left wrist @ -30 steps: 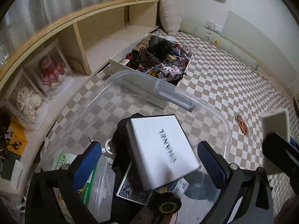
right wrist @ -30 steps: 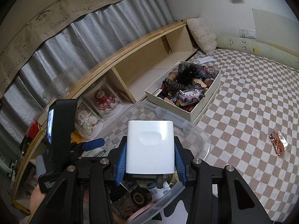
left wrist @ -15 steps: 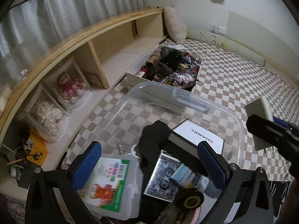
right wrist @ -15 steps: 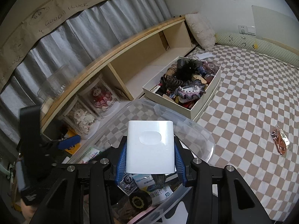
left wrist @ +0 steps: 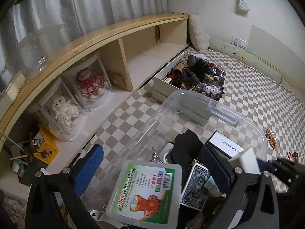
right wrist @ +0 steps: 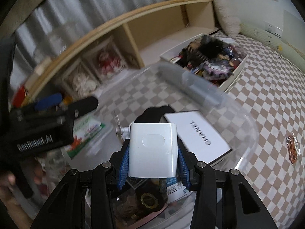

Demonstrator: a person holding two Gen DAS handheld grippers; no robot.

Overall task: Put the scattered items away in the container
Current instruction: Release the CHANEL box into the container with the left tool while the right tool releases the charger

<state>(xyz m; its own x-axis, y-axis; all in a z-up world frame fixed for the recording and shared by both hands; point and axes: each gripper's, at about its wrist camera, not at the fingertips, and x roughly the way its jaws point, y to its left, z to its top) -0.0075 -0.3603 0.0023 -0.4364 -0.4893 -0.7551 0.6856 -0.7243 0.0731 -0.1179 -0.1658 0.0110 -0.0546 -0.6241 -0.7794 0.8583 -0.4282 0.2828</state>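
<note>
A clear plastic container (left wrist: pixel 192 97) stands on the checkered bedding. In it lie a green-labelled plastic case (left wrist: pixel 144 192), a black cloth (left wrist: pixel 186 148), a card deck (left wrist: pixel 196 185) and a white Chanel box (left wrist: pixel 226 147). My left gripper (left wrist: pixel 152 168) hangs open over the container's near left part with nothing between its blue pads (left wrist: pixel 87 169). My right gripper (right wrist: pixel 152 164) is shut on a white rounded block (right wrist: pixel 152 150), held above the container's contents near the Chanel box (right wrist: pixel 198 135). The left gripper (right wrist: pixel 66 103) shows blurred at the left of the right wrist view.
A white open box (left wrist: pixel 190 78) crammed with accessories sits just beyond the container. A wooden shelf (left wrist: pixel 118 36) along the left holds two dolls in clear cases (left wrist: pixel 89 84). An orange bundle (right wrist: pixel 291 148) lies on the bedding to the right.
The Chanel box has dropped from between my left jaws into the container, and the left gripper has drawn back to the left. My right gripper has come down over the container with the white block.
</note>
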